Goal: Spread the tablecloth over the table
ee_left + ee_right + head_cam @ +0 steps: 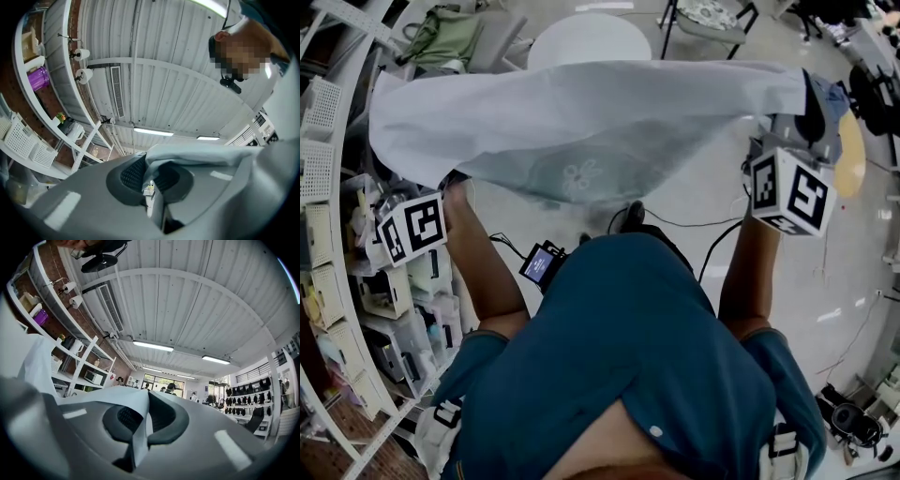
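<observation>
Head view: I see tablecloth (581, 117) stretched in the air between both hands, round surface (586, 37) beyond it | gripper views alone show: left hand-held gripper (149, 177) and right hand-held gripper (144, 419) each pinching a cloth edge

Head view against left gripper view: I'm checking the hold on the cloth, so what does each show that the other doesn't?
Only the head view shows the tablecloth stretched between both grippers, the right gripper at its right corner, and the round white table beyond. Only the left gripper view shows the left gripper with its jaws shut on a fold of cloth, a ceiling light and shelves. Both show the tablecloth and the left gripper.
</observation>
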Demonstrator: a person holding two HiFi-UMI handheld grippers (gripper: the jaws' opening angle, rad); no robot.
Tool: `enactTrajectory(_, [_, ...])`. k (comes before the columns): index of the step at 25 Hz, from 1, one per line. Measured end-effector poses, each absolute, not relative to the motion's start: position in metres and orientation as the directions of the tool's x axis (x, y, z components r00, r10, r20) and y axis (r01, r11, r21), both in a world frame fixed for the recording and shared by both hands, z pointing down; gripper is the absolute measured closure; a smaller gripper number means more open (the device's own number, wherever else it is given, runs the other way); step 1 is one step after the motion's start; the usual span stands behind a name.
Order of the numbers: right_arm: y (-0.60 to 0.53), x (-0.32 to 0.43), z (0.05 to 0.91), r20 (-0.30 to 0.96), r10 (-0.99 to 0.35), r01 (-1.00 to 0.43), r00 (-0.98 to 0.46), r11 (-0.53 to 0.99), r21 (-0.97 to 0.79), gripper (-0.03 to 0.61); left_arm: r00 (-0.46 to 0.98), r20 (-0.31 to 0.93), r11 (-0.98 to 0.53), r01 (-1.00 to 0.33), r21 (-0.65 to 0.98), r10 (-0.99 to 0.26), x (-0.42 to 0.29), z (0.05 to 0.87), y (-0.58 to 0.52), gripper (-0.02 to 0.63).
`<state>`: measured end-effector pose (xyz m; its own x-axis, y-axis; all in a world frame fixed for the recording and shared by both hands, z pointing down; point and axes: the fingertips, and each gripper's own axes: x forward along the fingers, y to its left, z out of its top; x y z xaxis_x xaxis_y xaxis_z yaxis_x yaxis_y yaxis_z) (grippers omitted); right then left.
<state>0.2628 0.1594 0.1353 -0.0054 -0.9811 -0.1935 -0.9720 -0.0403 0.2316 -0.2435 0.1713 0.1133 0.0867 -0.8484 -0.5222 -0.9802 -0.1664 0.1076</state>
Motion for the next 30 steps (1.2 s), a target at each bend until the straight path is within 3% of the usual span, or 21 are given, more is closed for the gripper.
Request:
enactTrajectory(14, [0.070,0.325,0.134,-0.219,-0.970,-0.981,-0.104,0.063,0.185,0.568,-0.019,-0.543,-0.016,-0.998,0.060,-0.839,-0.195,0.092,0.139,0.604])
enactTrajectory(30, [0.012,0.339,0.115,-0.255,-0.966,-0.986,-0.032,-0.012,0.168,0.568,0.014,-0.551,-0.059,-0.996,0.063,-0.834,-0.200,0.088,0.057,0.604])
